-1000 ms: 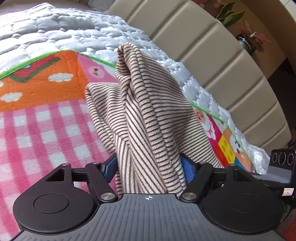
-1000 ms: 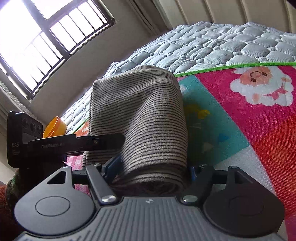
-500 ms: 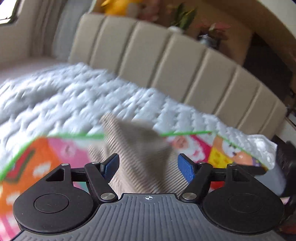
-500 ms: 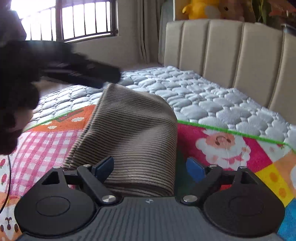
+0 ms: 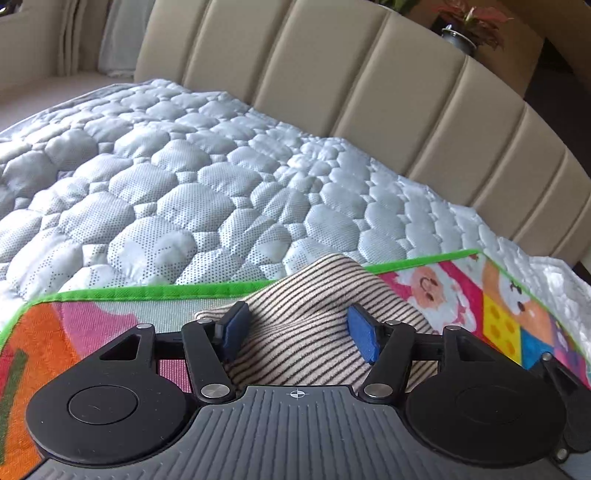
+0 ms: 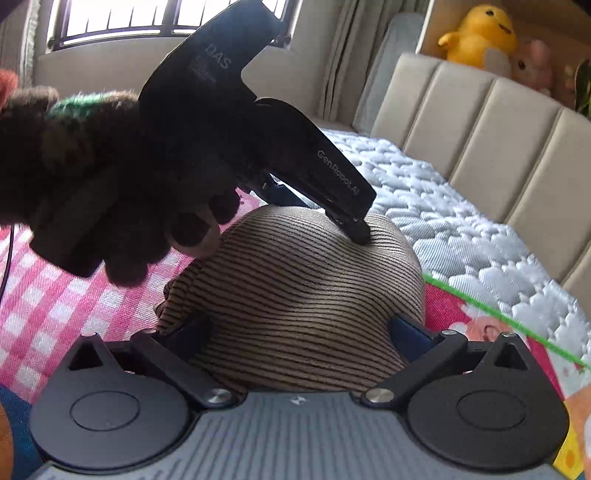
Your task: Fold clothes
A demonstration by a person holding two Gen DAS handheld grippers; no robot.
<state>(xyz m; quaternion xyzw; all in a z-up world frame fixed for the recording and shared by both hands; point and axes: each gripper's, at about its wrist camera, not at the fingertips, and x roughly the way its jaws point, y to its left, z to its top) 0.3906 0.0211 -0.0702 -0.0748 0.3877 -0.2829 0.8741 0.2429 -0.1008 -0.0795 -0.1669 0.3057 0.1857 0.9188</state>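
A beige garment with thin dark stripes (image 5: pixel 314 295) lies bunched in a rounded mound (image 6: pixel 295 280) on a colourful play mat (image 5: pixel 498 321). My left gripper (image 5: pixel 298 334) is open, its blue pads apart on either side of the cloth's near end. In the right wrist view the left gripper (image 6: pixel 356 230) tilts down, its tip touching the top of the mound, held by a gloved hand (image 6: pixel 110 206). My right gripper (image 6: pixel 301 330) is open wide, and the cloth bulges between its fingers.
The mat (image 6: pixel 74 314) lies on a pale quilted bedspread (image 5: pixel 184 184). A padded beige headboard (image 5: pixel 369 92) runs behind the bed. Potted plants (image 5: pixel 465 26) and plush toys (image 6: pixel 476 33) sit above it. A window is at the far left.
The garment went from a tall draped shape to a low mound on the mat. The left gripper swung over its top. Both cameras now look toward the headboard.
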